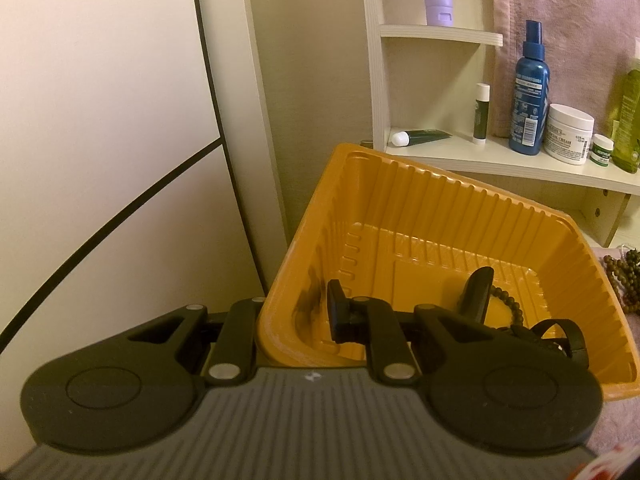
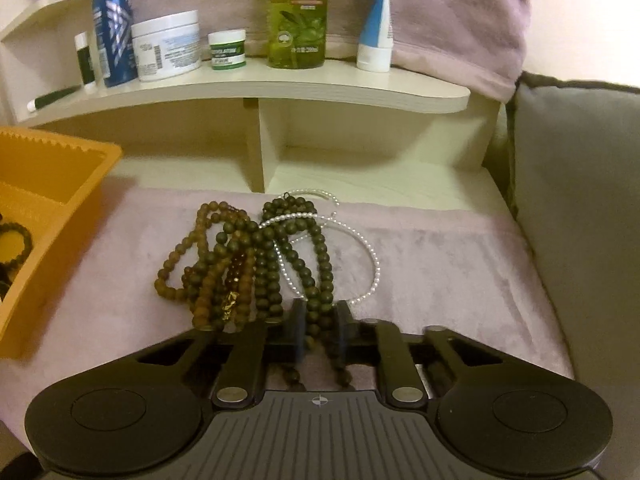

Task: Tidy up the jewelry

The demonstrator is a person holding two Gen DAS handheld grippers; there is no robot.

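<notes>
Right wrist view: right gripper (image 2: 320, 330) pinching dark beads (image 2: 316, 256), orange tray (image 2: 80, 184) beside.

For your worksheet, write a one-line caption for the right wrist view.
Right hand-held gripper closes around dark green beads from a jewelry pile on pink cloth, orange tray alongside.
</notes>
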